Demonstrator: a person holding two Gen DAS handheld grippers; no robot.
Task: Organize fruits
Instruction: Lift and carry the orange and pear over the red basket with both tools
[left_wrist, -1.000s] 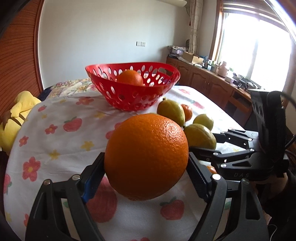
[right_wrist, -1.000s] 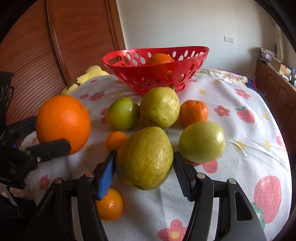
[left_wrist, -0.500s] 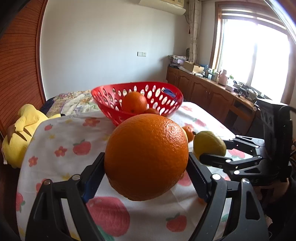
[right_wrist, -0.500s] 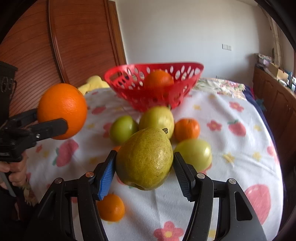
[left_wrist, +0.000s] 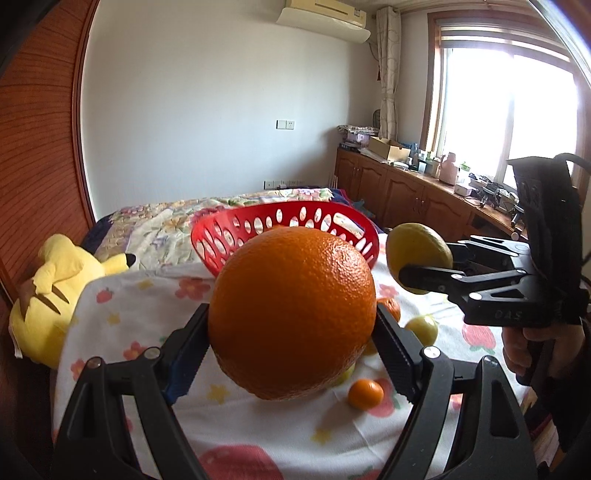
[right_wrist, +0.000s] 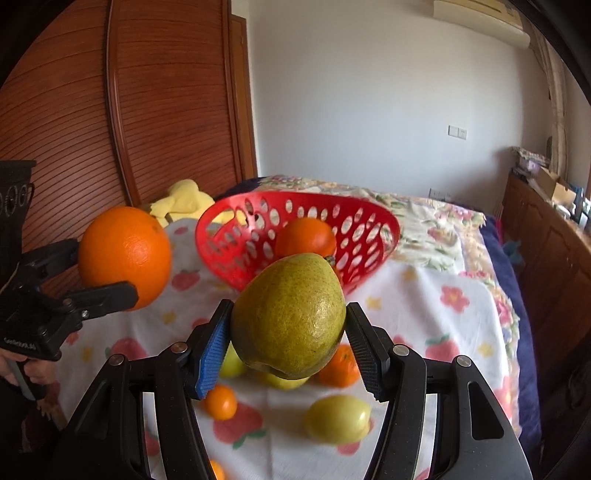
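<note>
Both fruits had risen off the cloth since a second earlier, the left gripper (left_wrist: 291, 332) clenched on the orange (left_wrist: 291, 314) and the right gripper (right_wrist: 288, 332) on the pear (right_wrist: 290, 314), likely headed for the red basket (right_wrist: 365, 229) beyond.

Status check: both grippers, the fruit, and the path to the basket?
Left gripper shut on orange. Right gripper shut on pear. Both airborne before red basket; nothing between.
</note>
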